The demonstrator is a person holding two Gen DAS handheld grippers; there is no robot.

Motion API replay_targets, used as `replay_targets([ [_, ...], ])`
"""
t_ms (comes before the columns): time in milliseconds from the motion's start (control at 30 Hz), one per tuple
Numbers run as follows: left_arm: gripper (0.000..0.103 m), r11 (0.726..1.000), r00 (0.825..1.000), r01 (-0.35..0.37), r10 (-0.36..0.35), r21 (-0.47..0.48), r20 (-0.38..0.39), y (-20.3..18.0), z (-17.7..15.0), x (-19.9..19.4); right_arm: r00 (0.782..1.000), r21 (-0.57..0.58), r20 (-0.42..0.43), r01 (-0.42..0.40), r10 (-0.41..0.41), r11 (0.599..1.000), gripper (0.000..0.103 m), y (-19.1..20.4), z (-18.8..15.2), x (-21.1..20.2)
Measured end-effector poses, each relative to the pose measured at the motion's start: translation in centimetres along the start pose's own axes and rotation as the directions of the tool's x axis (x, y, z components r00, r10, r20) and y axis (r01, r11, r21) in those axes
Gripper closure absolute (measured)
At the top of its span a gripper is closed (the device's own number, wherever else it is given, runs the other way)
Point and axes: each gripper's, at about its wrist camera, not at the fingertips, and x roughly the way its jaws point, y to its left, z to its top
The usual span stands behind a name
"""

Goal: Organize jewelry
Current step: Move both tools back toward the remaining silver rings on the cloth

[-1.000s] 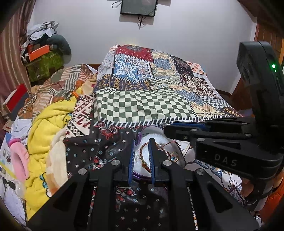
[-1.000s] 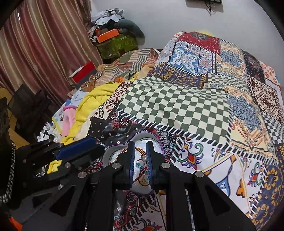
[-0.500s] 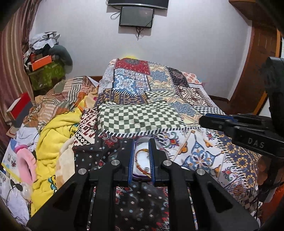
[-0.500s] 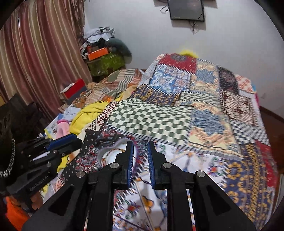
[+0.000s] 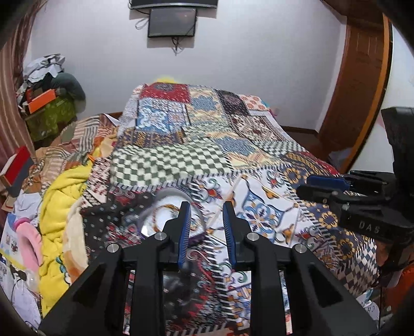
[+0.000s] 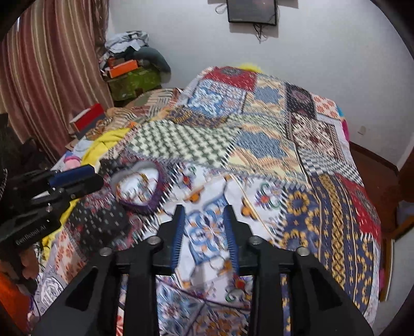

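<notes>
A heart-shaped dish (image 5: 170, 191) with a purple rim and white inside lies on the patchwork bedspread (image 5: 181, 165), with a beaded bracelet (image 5: 165, 208) in it. My left gripper (image 5: 206, 209) is open and holds nothing; it hovers above the bedspread just right of the dish. The right gripper (image 5: 305, 184) shows at the right edge of the left wrist view. In the right wrist view the dish (image 6: 134, 205) is blurred and lies up and to the left of my right gripper (image 6: 204, 209), which is open and holds nothing. The left gripper (image 6: 94, 175) sits left of the dish.
A yellow blanket (image 5: 62, 196) and a pink item (image 5: 28, 243) lie at the bed's left side. A red box (image 5: 18, 168) and a piled-up corner (image 5: 49, 103) stand beyond. A screen (image 5: 172, 22) hangs on the wall; a wooden door (image 5: 359, 98) is at right.
Both grippers have opened from nearly shut and pulled up and back from the dish. The dish now lies to the left of each gripper instead of between its fingers.
</notes>
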Motion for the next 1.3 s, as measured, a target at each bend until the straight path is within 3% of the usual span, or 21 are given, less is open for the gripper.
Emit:
replay_targets([
  [367,0.069,0.996,0.99,0.078,-0.073,0.031,-0.122,-3.7,-2.4,3.8,0.991,0.048,-0.132,0.02,-0.014,0.999,0.067,-2.1,-4.8,2.3],
  [600,0.069,0.995,0.978,0.082,-0.069,0.054,-0.199,-4.4,-4.1,6.0,0.975,0.034,-0.224,0.004,0.003,0.999,0.067,-2.0,-6.5,5.0],
  [867,0.069,0.995,0.971,0.08,-0.066,0.051,-0.232,-4.1,-4.9,7.2,0.97,0.003,-0.244,-0.009,0.01,1.0,0.069,-1.5,-6.3,6.6],
  [900,0.069,0.996,0.97,0.079,-0.065,0.051,-0.234,-4.0,-4.9,7.3,0.971,0.001,-0.24,0.001,-0.001,1.0,0.073,-1.4,-6.2,6.8],
  [933,0.069,0.996,0.97,0.077,-0.063,0.051,-0.236,-4.0,-4.9,7.4,0.972,-0.007,-0.236,0.018,-0.019,1.0,0.084,-1.2,-6.1,6.9],
  [1300,0.069,0.991,0.956,0.129,-0.113,0.043,-0.272,-5.7,-4.0,9.4,0.992,0.071,-0.122,0.038,-0.029,0.997,0.084,-3.5,-5.7,3.3],
])
